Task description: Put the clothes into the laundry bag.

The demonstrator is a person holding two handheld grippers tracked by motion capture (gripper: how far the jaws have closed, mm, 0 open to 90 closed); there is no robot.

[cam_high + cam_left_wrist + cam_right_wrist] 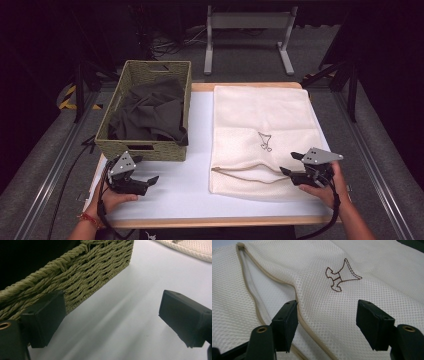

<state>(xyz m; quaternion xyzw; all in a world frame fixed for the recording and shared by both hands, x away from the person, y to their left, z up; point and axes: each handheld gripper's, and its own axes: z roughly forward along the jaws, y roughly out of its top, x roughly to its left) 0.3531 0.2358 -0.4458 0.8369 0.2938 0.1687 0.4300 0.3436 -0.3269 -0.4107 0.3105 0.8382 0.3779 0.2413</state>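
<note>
We see left gripper point(148, 174) near worktop's point(197, 130) front left corner, jaws spread wide, nothing between them, just in front of woven basket point(131, 75). Basket at left edge holds dark garment point(150, 110); folds too dark to read. In left gripper view basket interior black, contents unreadable. Right gripper point(289, 164) near front right corner, jaws wide apart, empty, over cream mesh bag point(260, 115). Bag covers right half; zipper opening point(259, 305) gapes near front edge, interior hidden. Small stitched emblem point(340, 276) on bag, shape unclear.
</note>
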